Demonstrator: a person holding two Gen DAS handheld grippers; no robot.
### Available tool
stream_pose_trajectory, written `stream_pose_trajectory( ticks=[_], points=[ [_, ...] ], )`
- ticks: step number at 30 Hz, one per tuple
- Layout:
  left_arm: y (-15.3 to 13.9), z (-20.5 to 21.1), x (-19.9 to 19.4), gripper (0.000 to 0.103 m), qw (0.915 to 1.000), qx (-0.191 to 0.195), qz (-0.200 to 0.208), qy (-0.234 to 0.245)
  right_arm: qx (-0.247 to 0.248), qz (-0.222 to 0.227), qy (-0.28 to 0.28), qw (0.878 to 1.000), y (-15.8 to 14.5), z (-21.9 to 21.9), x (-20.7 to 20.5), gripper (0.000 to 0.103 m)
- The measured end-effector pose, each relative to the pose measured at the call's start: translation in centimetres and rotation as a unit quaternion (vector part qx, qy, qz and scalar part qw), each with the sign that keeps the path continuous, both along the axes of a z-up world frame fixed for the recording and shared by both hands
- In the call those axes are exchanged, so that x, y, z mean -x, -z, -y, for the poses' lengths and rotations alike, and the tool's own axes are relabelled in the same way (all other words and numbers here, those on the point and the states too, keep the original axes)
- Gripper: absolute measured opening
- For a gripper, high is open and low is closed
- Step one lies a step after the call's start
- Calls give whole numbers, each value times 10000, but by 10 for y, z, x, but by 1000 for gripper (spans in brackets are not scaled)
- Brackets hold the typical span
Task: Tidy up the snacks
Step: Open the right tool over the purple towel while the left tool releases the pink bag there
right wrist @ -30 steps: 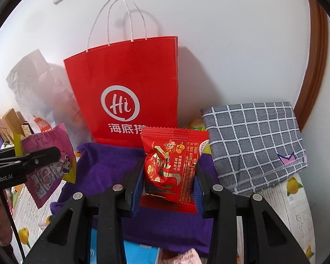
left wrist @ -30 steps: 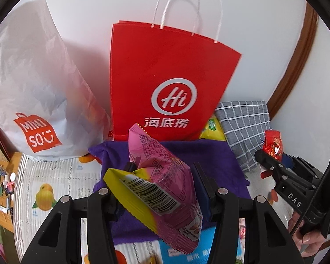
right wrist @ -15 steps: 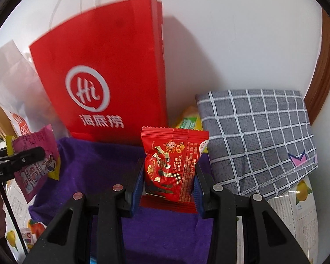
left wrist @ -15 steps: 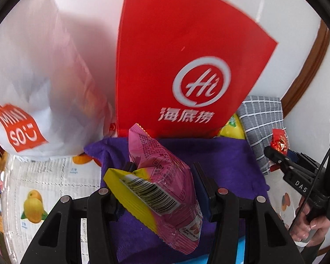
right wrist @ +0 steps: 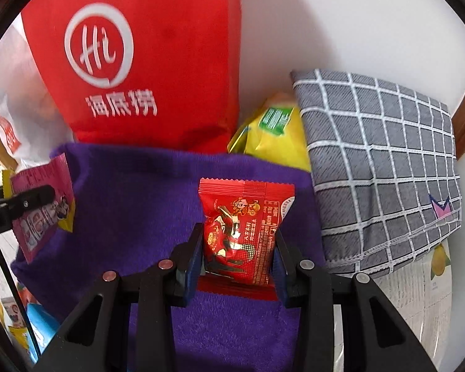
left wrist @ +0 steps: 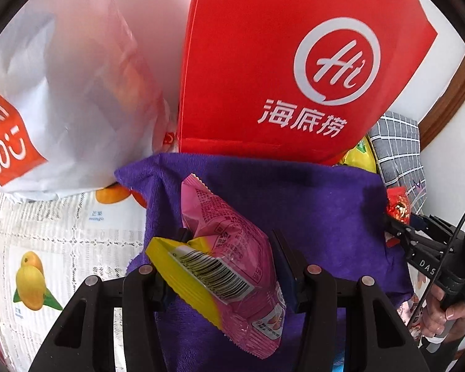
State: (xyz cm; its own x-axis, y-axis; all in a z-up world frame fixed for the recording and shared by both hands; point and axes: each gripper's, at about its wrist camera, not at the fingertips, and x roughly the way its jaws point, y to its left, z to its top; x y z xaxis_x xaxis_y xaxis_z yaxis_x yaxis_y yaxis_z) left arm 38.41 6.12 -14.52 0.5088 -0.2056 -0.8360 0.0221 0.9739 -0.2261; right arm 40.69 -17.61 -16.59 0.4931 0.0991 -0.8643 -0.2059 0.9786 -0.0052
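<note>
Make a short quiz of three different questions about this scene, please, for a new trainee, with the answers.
1. True or false: the left gripper holds a blue snack packet.
2. Which thing stands behind the purple cloth? A) a glass bottle B) a red paper bag C) a metal pot
3. Fill in: the right gripper is closed on a small ____ packet.

Key
1. False: it holds the pink and yellow packet.
2. B.
3. Red: the red packet sits between the gripper's fingers, above the purple cloth.
</note>
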Motion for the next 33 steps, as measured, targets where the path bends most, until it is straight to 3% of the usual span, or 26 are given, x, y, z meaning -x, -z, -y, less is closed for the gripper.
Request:
stream_pose_trajectory(
  ticks=[14,17,18,19,22,33],
  points=[
    [17,17,-9,51,9997,-58,-225,89,126,-580,4,9982,35,-11,-7,39],
    [18,19,-11,55,9994,-110,-304,82,140,-605,0,9981,37,-17,-11,46],
    [17,19,-11,60,9993,-130,-337,65,141,-598,-23,9981,37,-18,-11,54],
    [17,19,-10,66,9993,-144,-355,50,137,-583,-33,9982,33,-19,-11,63],
    [10,19,-4,72,9995,-159,-287,23,75,-422,-69,9991,19,-19,-7,69],
    [-34,12,42,76,9988,-486,8,-53,-176,569,118,9982,-63,-2,38,69]
  ],
)
